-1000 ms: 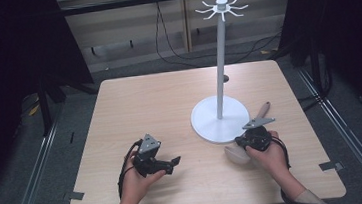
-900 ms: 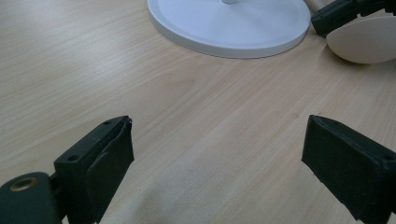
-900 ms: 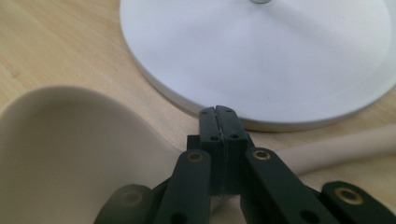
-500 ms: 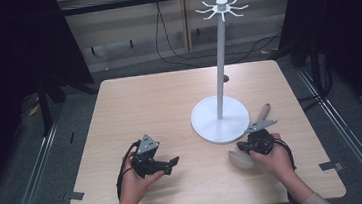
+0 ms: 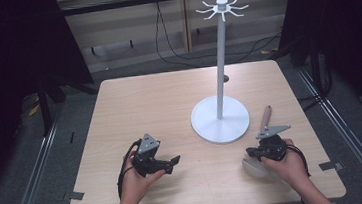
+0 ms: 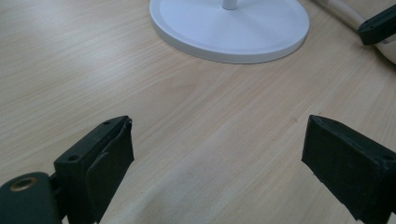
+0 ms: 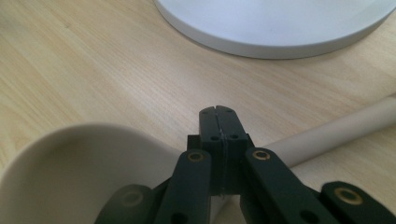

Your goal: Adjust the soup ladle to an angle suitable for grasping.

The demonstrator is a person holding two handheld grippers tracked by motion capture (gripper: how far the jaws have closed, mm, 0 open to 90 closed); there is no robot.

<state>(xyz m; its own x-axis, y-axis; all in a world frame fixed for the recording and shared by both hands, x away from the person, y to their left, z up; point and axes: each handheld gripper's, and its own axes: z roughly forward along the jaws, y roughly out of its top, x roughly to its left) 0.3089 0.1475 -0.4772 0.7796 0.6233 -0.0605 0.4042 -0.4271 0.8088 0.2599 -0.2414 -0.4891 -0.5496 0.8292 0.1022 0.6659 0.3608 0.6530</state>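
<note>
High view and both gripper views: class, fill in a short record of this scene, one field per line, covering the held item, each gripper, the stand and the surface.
held item: ladle, pale bowl, wooden-toned handle
right gripper: shut on the ladle near its bowl
left gripper: open, nothing between its jaws
stand: white, round base, upright pole, hooks on top
surface: light wooden table

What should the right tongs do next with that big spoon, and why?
Probably lift the ladle toward the white stand. The right tongs look shut by its bowl, it lies flat on the table, and the hooks up top hang bare.
</note>
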